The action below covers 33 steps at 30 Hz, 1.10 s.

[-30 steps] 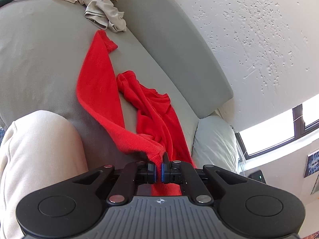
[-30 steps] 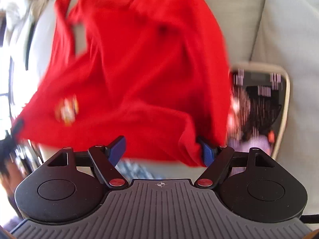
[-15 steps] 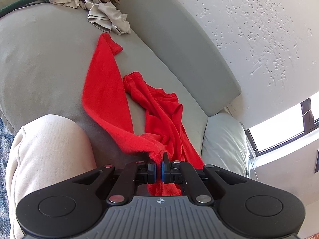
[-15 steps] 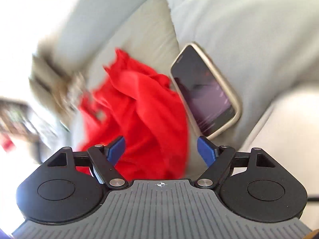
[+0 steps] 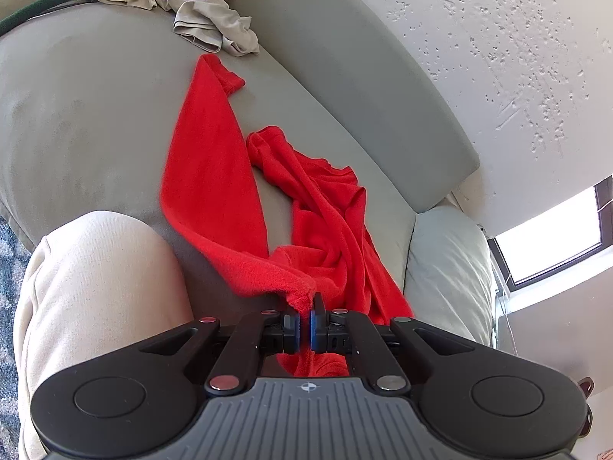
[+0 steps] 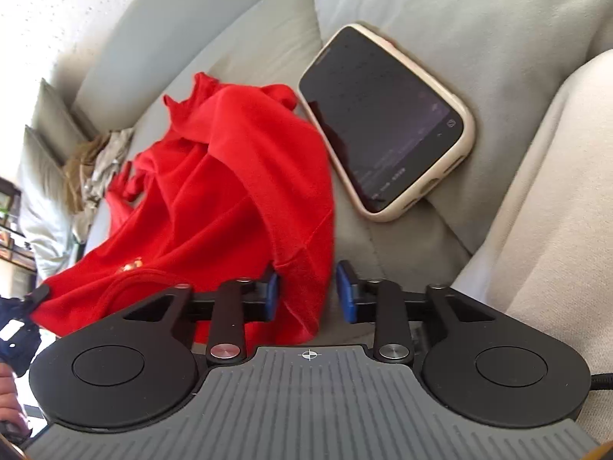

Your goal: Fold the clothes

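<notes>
Grey-green upholstery fills both views: a sofa whose seat cushion carries everything else, with its back cushion running along a speckled white wall. A knee in cream trousers rises at the near edge of the seat in the left wrist view.

Spread across the seat lies the red garment, crumpled rather than flat: 1 long band of cloth runs away toward the far end of the seat, and a second rumpled mass trails beside it nearer the back cushion. In the right wrist view the same red cloth heaps up in folds, a small gold mark showing on it low down.

Beyond its far tip sits a bundle of beige clothes, just apart from the red cloth.

A phone in a cream case leans on a cushion just beside the red heap, screen dark.

The left gripper has its 2 blue-padded jaws pressed together on a hem of the red garment, lifting that edge off the seat. The right gripper has its jaws parted, a fold of the red cloth lying between them, touching the left pad and clear of the right one.
</notes>
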Motion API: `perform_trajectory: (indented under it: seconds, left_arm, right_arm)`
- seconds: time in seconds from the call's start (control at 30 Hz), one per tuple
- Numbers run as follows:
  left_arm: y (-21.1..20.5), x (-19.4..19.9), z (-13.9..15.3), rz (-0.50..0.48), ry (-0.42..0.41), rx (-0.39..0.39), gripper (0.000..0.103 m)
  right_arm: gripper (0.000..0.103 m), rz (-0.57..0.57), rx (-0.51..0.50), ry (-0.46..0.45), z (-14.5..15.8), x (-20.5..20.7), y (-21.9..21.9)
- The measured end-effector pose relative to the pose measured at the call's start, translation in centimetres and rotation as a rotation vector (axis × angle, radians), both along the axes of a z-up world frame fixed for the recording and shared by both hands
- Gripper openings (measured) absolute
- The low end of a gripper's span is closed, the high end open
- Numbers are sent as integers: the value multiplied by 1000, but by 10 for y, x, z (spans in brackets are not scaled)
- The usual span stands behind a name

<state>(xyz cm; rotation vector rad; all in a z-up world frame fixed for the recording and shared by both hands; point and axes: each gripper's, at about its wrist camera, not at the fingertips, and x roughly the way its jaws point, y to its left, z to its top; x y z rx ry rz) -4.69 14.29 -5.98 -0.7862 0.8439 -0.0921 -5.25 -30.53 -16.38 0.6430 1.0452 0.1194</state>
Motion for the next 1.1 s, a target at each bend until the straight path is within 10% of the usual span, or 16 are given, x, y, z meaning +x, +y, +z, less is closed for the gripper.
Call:
perform_trajectory:
  seconds: [0.4,0.8,1.1]
  left_arm:
    - [-4,5,-5,-8,23,3,2]
    - [3,0,-17,16,40,-32,2]
    - [2,2,-24,11,54,-39,2]
  right_arm:
    - [30,64,-85,-16,-7,4,10]
    - [27,-71,96,-63,-7,-10,-16]
    - [21,-21,-112,-37,1,-2,7]
